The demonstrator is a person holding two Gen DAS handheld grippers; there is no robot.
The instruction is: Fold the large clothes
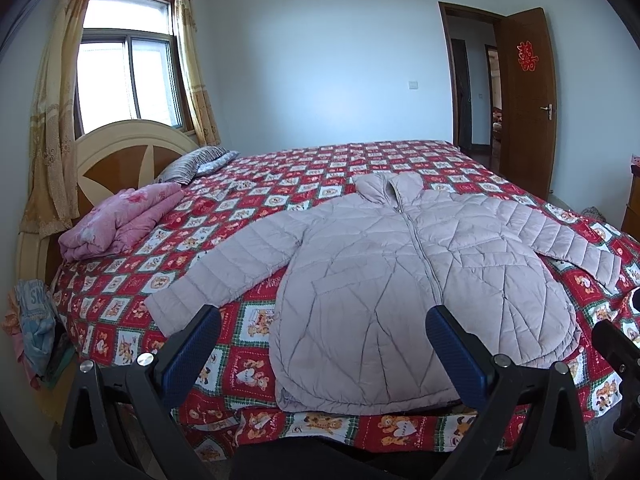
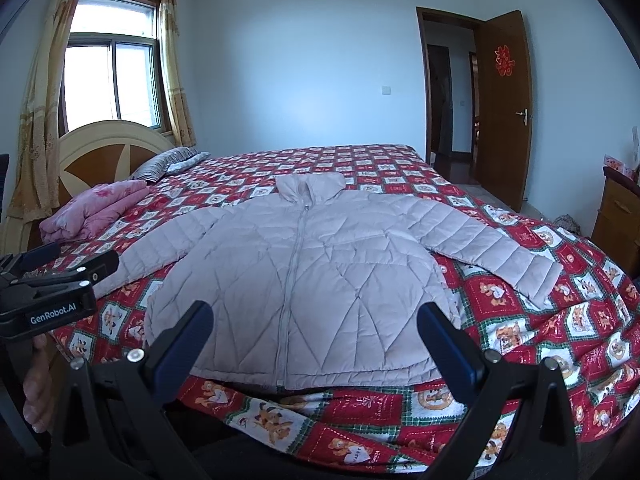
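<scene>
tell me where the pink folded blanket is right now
The pink folded blanket lies at the bed's head end, left in both views, before the headboard, beside the striped pillow.

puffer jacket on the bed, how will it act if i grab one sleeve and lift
The puffer jacket will probably be floppy: it lies spread flat and creased on the quilt, so the body should trail after the sleeve. Its quilted padding suggests it is light for its bulk. The smooth shell may slip, so grip firmly.
</scene>
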